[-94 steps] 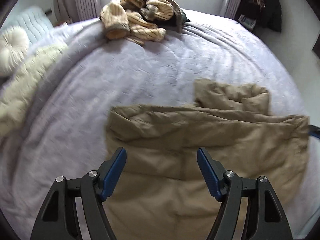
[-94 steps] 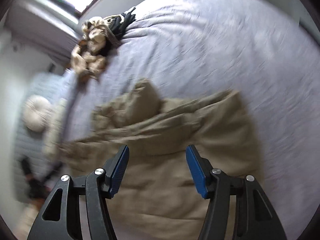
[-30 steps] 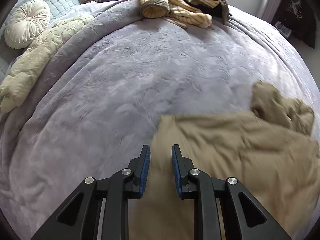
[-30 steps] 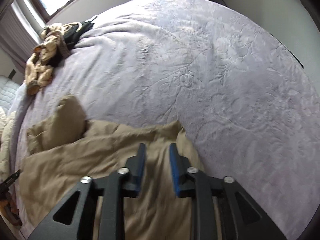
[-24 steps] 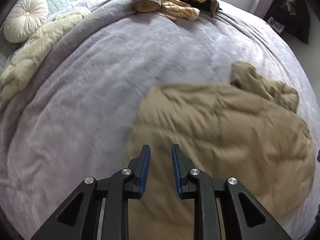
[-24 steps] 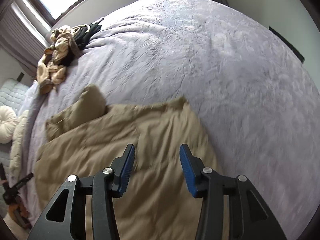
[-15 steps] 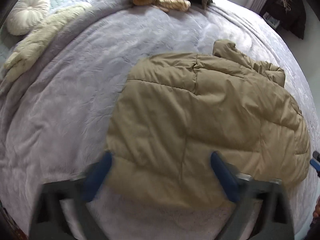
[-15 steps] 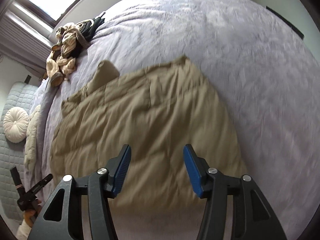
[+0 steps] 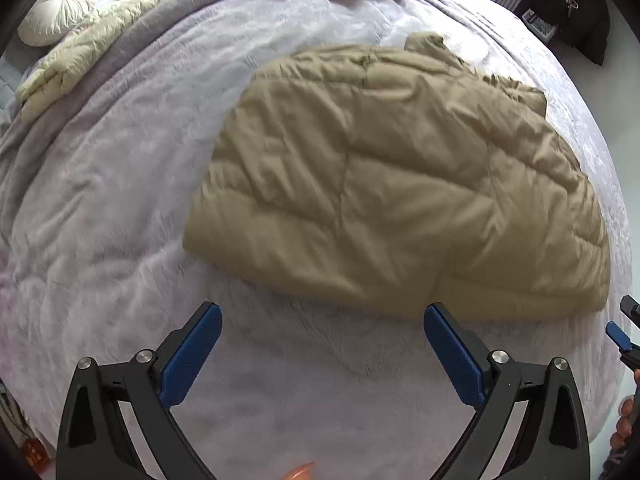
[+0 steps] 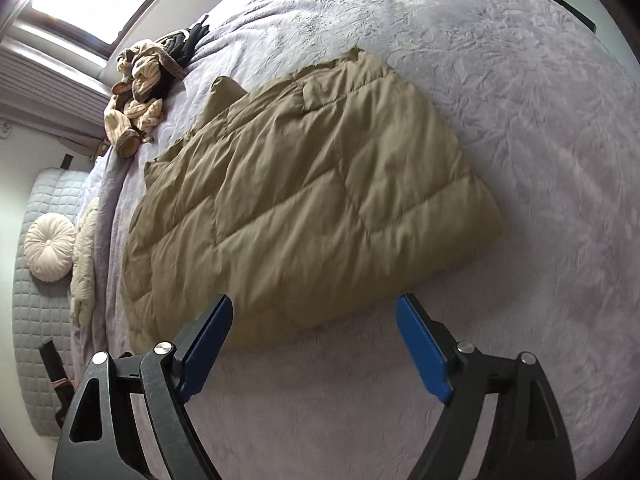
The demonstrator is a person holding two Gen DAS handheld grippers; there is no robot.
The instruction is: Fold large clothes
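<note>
My left gripper gapes wide and empty, my right gripper is opening with nothing between, and the tan puffer jacket lies folded on the lilac bedspread, just beyond both, maybe one fold left.

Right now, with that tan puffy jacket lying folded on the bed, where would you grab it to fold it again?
Probably at the tan jacket's near folded edge, one pair of tongs at each corner, coming in low from the near side. That edge lies thick and rounded on the purple bedspread, nearest the open left tongs; the right tongs are opening, nothing between them.
</note>
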